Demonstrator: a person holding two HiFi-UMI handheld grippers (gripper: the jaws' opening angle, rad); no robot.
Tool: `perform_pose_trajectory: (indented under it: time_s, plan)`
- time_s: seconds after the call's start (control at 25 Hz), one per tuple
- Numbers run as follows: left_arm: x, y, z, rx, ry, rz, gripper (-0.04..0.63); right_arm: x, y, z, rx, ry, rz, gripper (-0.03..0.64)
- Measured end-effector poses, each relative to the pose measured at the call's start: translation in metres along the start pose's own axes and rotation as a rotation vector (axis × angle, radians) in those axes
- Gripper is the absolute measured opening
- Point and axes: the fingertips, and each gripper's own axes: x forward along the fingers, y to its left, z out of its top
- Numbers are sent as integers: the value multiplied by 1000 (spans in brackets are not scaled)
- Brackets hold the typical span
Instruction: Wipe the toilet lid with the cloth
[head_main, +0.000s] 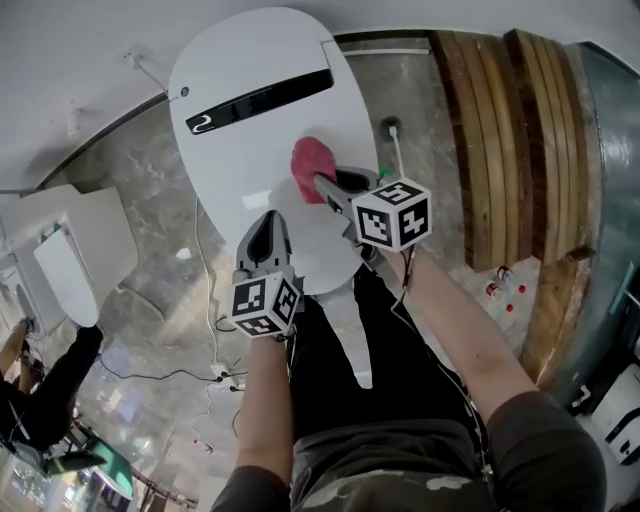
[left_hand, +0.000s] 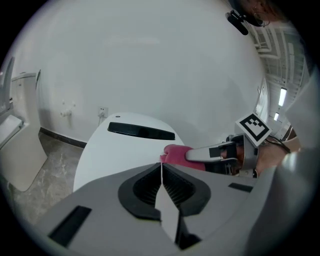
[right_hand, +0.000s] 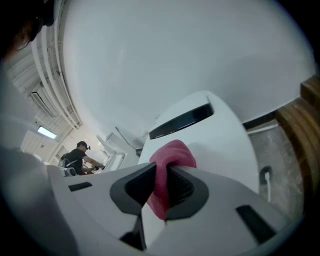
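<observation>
The white toilet lid (head_main: 250, 150) fills the middle of the head view, with a black slot near its far end. A pink cloth (head_main: 311, 168) rests on the lid's right half, and my right gripper (head_main: 322, 185) is shut on it; in the right gripper view the cloth (right_hand: 167, 165) is pinched between the pads and bulges ahead of them. My left gripper (head_main: 268, 225) hovers over the lid's near edge, jaws shut with nothing in them. In the left gripper view the closed jaws (left_hand: 161, 170) point at the lid (left_hand: 115, 150), with the cloth (left_hand: 175, 155) to the right.
A wooden slatted panel (head_main: 510, 140) stands to the right of the toilet. Cables (head_main: 215, 370) lie on the marble floor at the left. Another white toilet (head_main: 65, 270) sits at the far left, and a person (head_main: 40, 385) is beside it.
</observation>
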Motion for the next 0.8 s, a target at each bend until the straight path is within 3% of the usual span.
perform_pose_trajectory:
  time_s: [0.2,0.4,0.64,0.8]
  plan:
    - [-29,45,-1,-1,-15,27,15,57,73,-42,-32,75,92,49]
    - [-62,108,-7,7,11,44,15,107,121,-61,-50,104,93,49]
    - [-76,147,-6,26,33,-7,15,148,149,-70,-27,89,65,49]
    - [-73,154,-3,40,37,-43,15,155,140,-73,-7,71,14,49]
